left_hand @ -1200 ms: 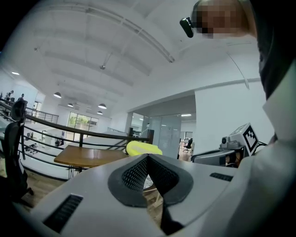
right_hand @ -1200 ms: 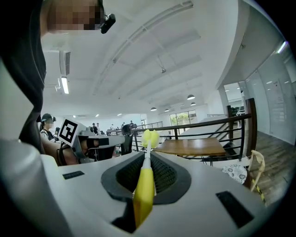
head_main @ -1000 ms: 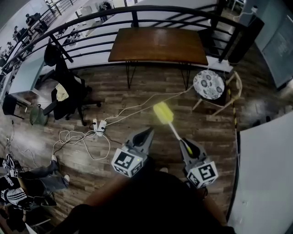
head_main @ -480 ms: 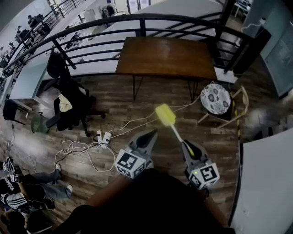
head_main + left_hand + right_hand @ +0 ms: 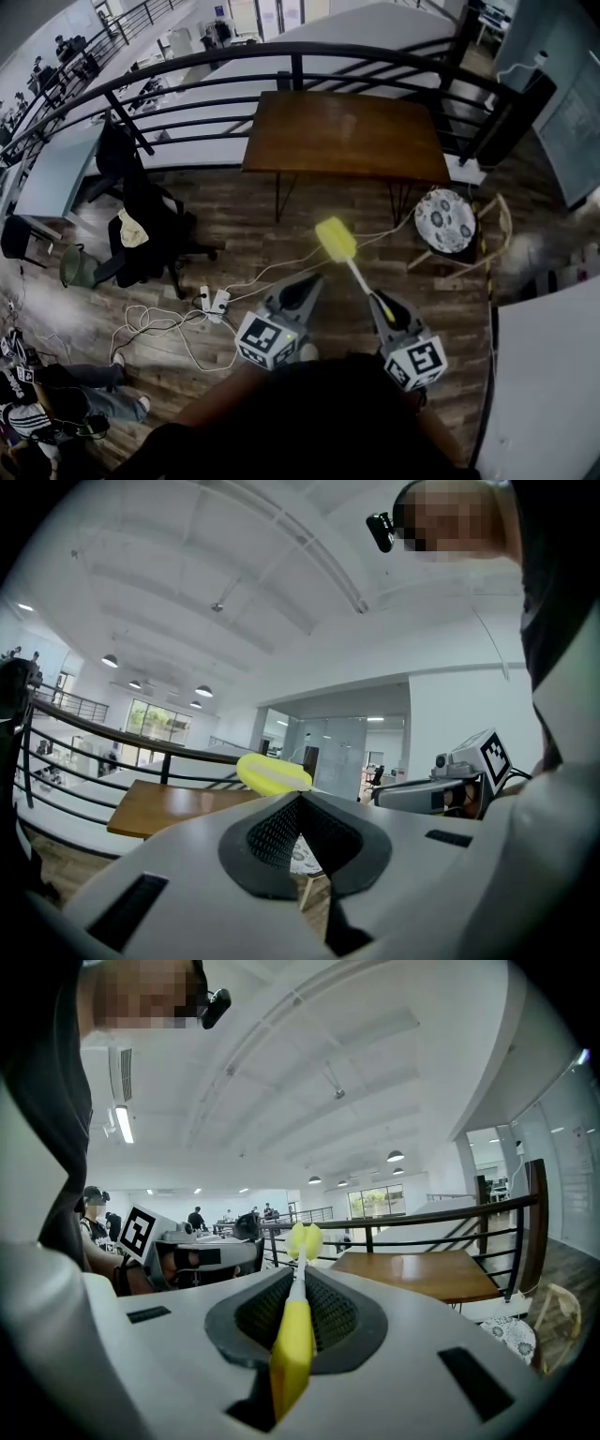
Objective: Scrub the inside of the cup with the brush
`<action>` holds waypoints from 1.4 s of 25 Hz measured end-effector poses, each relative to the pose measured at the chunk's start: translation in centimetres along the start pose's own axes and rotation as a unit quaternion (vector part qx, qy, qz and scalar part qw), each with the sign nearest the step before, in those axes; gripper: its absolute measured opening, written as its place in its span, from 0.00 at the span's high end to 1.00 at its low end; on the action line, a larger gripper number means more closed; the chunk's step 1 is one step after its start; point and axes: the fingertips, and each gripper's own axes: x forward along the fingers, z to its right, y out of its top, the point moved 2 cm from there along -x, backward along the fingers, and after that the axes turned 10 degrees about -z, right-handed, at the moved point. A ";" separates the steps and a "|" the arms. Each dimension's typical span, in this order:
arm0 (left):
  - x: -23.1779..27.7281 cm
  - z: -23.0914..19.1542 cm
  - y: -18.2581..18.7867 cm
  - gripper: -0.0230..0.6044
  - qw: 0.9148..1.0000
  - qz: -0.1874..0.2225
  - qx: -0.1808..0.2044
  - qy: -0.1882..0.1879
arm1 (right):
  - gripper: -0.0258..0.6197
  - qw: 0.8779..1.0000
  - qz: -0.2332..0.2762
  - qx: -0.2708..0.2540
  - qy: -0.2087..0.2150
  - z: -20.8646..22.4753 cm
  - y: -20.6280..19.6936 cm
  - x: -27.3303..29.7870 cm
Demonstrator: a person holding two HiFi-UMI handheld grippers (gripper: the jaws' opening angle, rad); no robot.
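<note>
At the far left of the head view we are seeing a black office chair (image 5: 141, 230) with a pale cloth draped on it. Near it, white cables (image 5: 169, 323) are lying looped on the wood floor (image 5: 244, 216) beside a power strip (image 5: 212, 300). Just right of those we are holding the left gripper (image 5: 309, 284) level above the floor. Its jaws are pressed together tip to tip with nothing between them (its own view is showing the dark pads meeting in a point). Beside it on the right, the right gripper (image 5: 378, 300) is pinching the yellow handle of the brush (image 5: 336, 240). The brush's thin white shaft is running out past the jaw tips to a yellow sponge head. That head is pointing away from us, leaning slightly toward the left gripper's side, in the air and touching nothing. The two grippers are sitting side by side, apart from each other. Beyond them a brown wooden table (image 5: 347, 136) is standing on thin legs before a black railing (image 5: 296, 70). Farther right a stool (image 5: 444, 220) with a round patterned seat is standing near the table's right end, and a pale surface (image 5: 548, 366) is filling the near right edge.
</note>
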 end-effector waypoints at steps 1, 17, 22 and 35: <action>0.1 -0.4 0.1 0.97 1.000 0.000 0.000 -0.001 | 0.89 1.000 0.002 -0.002 0.001 0.0 0.3 0.5; 3.4 -6.0 0.8 0.97 0.999 -0.010 -0.015 0.040 | 0.89 0.999 -0.006 -0.010 0.051 3.5 2.4 7.8; 6.8 -7.4 1.6 0.97 0.998 -0.013 -0.022 0.049 | 0.89 0.998 -0.014 -0.005 0.062 6.8 3.3 9.7; 21.4 -8.1 6.4 0.97 0.996 -0.007 -0.017 0.086 | 0.89 0.995 0.000 -0.021 0.102 22.3 7.2 12.6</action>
